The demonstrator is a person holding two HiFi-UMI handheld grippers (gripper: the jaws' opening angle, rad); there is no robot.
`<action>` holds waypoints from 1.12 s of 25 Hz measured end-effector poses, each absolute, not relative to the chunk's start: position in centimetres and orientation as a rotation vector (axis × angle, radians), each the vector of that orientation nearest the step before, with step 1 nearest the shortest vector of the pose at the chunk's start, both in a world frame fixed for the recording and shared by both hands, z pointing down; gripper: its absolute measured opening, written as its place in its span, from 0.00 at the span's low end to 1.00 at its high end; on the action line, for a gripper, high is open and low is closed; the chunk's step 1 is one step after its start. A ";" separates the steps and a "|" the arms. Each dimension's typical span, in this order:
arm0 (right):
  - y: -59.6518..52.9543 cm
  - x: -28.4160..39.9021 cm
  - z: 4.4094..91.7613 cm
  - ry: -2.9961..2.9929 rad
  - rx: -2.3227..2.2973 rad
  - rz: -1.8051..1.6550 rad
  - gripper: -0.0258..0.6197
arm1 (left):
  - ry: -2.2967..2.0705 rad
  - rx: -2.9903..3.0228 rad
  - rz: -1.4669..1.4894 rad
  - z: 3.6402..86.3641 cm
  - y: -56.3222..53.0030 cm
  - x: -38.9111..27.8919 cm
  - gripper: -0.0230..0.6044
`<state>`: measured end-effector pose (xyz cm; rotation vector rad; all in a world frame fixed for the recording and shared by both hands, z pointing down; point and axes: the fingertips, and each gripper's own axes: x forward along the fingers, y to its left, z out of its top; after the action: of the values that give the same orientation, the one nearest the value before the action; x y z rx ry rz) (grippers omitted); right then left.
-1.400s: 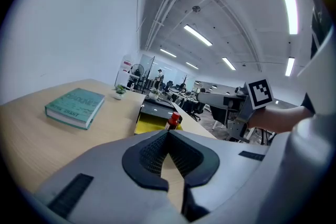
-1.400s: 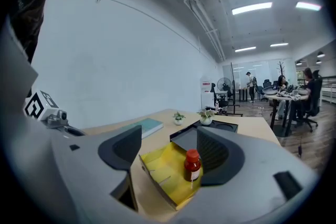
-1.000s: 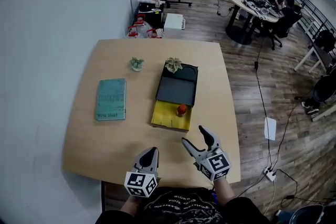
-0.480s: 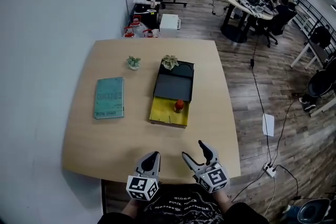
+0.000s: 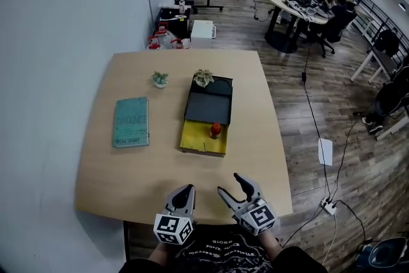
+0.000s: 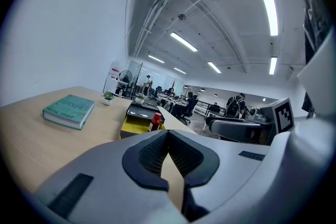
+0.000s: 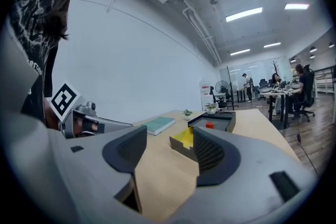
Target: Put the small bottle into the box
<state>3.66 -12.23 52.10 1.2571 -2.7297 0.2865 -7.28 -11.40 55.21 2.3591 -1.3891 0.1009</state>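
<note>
Both grippers hang low over the near edge of the wooden table (image 5: 160, 169), side by side and well apart from the box (image 5: 202, 151). The left gripper (image 5: 186, 191) has its jaws brought together, tips meeting, and holds nothing; in the left gripper view only a thin sliver of tabletop shows between the pads. The right gripper (image 5: 232, 185) has its jaws standing wide apart, though they have just been closing a little, and nothing sits between them; the right gripper view shows only bare table in the gap.

The small bottle (image 5: 215, 130), with its red cap, stands upright inside the open yellow section of the box, toward that section's right side and just in front of the dark cover (image 5: 208, 105) that spans the far part of the box. A small potted plant (image 5: 204, 77) sits at the box's far end, and a second small plant (image 5: 160, 78) stands on the table to its left. A teal book (image 5: 131, 121) lies flat on the table, left of the box and apart from it
</note>
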 end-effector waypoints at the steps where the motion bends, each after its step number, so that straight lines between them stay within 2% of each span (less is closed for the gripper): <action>1: -12.3 3.6 52.0 -2.735 1.262 0.294 0.45 | -1.389 2.362 0.100 55.2 -11.4 -7.3 0.04; 2: -12.3 3.6 51.9 -2.740 1.268 0.296 0.35 | -1.387 2.364 0.099 55.1 -11.4 -7.2 0.04; 5: -12.3 3.2 51.6 -2.750 1.254 0.275 0.30 | -1.381 2.365 0.095 55.1 -11.3 -7.3 0.04; 6: -12.3 3.1 51.6 -2.750 1.252 0.272 0.24 | -1.378 2.363 0.095 55.1 -11.4 -7.3 0.04; 8: -12.5 3.0 51.6 -2.749 1.257 0.271 0.23 | -1.373 2.360 0.096 55.3 -11.5 -7.4 0.04; 10: -12.6 3.1 51.8 -2.745 1.268 0.275 0.12 | -1.371 2.359 0.099 55.5 -11.5 -7.4 0.04; 12: -12.7 3.2 52.0 -2.740 1.274 0.281 0.12 | -1.372 2.362 0.108 55.6 -11.5 -7.5 0.04; 14: -12.7 3.2 52.1 -2.733 1.285 0.287 0.05 | -1.372 2.370 0.121 55.6 -11.4 -7.5 0.04; 28: -13.9 3.1 52.2 -2.705 1.304 0.259 0.04 | -1.356 2.415 0.170 55.7 -11.9 -7.5 0.04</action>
<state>3.12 -13.92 52.23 1.3035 -2.7045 0.2588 -7.53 -11.88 55.73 2.4152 -1.3559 0.1705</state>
